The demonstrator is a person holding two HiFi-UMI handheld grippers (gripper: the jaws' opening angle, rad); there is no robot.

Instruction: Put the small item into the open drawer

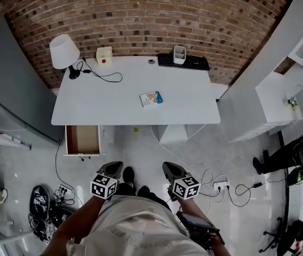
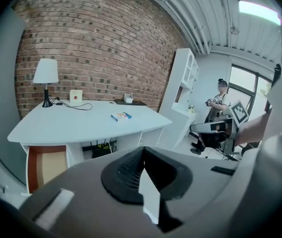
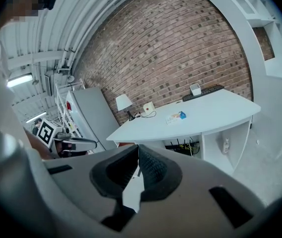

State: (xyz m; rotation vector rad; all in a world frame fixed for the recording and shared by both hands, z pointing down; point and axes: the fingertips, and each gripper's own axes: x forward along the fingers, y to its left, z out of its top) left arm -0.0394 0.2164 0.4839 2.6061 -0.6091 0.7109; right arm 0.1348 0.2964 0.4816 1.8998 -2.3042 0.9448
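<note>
Both sets of jaws clenched tight, nothing in them: left gripper (image 1: 114, 166) and right gripper (image 1: 168, 167), side by side. At twelve o'clock the small packet (image 1: 151, 98) lies on the white desk (image 1: 109, 97). Open drawer (image 1: 82, 154) at ten, lamp (image 1: 63, 51) at eleven, brick wall (image 1: 141, 20) behind.

A red brick wall (image 1: 151, 15) runs behind a white desk (image 1: 119, 100), with a white-shaded lamp (image 1: 63, 51) at the desk's left corner. A grey cabinet (image 1: 13, 84) stands to the left and white shelves (image 1: 295, 52) to the right. The floor (image 1: 141, 148) is pale and glossy. Beyond the shelves a window (image 2: 247, 86) lets in daylight, and a ceiling light (image 2: 260, 9) glows overhead.
</note>
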